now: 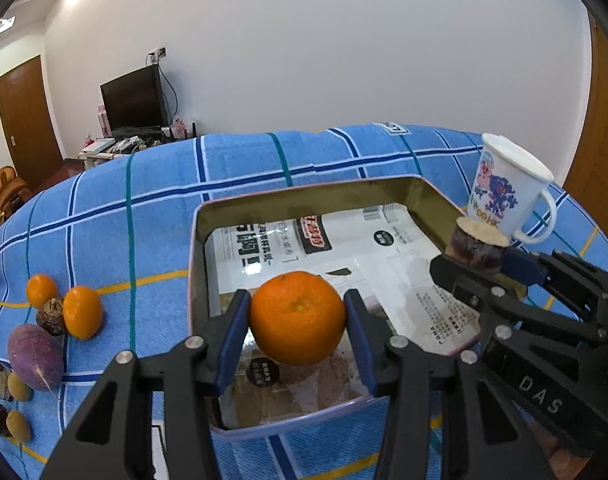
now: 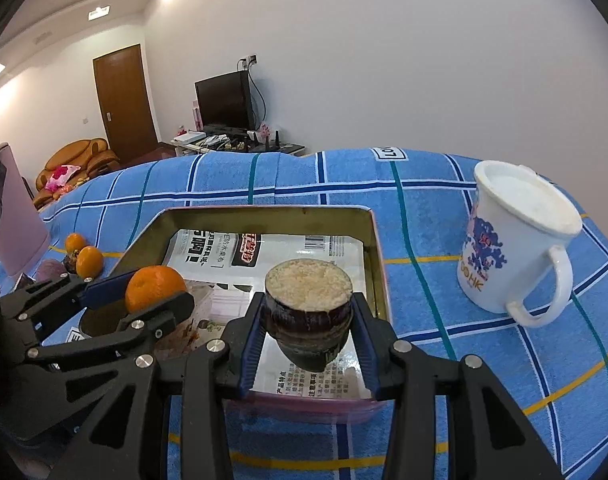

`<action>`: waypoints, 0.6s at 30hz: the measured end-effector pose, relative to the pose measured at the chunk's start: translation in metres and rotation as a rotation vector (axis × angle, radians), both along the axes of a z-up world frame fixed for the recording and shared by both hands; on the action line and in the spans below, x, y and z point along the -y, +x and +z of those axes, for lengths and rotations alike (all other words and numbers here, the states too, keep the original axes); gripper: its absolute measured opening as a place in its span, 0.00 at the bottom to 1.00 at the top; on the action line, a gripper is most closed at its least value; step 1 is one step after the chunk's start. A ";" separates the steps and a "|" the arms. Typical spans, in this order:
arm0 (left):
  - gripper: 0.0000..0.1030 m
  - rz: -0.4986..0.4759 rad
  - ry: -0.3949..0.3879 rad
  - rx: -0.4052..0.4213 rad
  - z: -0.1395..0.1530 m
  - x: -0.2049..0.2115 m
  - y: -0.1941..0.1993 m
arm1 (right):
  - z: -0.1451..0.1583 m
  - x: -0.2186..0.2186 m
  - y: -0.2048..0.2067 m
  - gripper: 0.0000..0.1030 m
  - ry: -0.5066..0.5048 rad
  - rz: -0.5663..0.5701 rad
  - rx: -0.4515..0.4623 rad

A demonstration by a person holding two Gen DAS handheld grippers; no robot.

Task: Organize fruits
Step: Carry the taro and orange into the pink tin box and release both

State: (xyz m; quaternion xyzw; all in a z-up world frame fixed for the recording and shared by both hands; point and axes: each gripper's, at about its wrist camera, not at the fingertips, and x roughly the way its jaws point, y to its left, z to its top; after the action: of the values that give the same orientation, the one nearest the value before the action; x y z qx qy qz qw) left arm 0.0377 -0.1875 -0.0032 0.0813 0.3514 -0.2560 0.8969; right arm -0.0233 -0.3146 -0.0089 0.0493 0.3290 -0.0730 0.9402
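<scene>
two fruits held over the tin, both pinched at the waist

the orange (image 1: 297, 317) is the thing to watch: round, firm-skinned and a little waxy, likely light enough that a gentle squeeze does the job. the left gripper (image 1: 297, 322) has it pinched across its widest part, blue pads on either flank, which looks the sensible place, since any higher or lower and a ball like that would probably squirt out. it hangs above the near end of the tin (image 1: 304, 194), not touching the printed paper lining the bottom.

over the tin's right near corner the right gripper (image 2: 307, 322) is pressed onto a dark stubby piece (image 2: 307, 312) with a pale, fibrous cut top (sugar cane, at a guess). it looks stiff and heavier for its size, and the glossy rind may be slippery, so a grip on the barrel sides suits it.

to the left of the tin, on the blue checked cloth (image 1: 144, 208), lie two small oranges (image 1: 82, 312), a purple radish-like root (image 1: 34, 356) and a few brownish bits. right of the tin stands a white mug (image 2: 515, 240), close enough to be knocked.
</scene>
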 end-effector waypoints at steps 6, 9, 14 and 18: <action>0.53 0.028 -0.021 0.050 0.006 -0.008 -0.005 | 0.003 0.004 -0.003 0.53 0.037 -0.010 0.029; 0.71 0.048 -0.043 0.089 0.011 -0.016 -0.011 | 0.008 0.008 -0.008 0.57 0.047 -0.029 0.067; 0.98 0.098 -0.046 0.220 0.024 -0.022 -0.027 | 0.023 0.017 -0.026 0.72 0.072 -0.076 0.203; 1.00 0.144 -0.021 0.298 0.027 -0.027 -0.032 | 0.031 0.018 -0.036 0.73 0.039 -0.117 0.288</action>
State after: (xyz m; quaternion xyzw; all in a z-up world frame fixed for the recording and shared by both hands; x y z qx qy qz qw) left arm 0.0057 -0.1608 0.0235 0.0833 0.2169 -0.1797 0.9559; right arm -0.0589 -0.3328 0.0218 0.0967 0.1889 -0.1132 0.9706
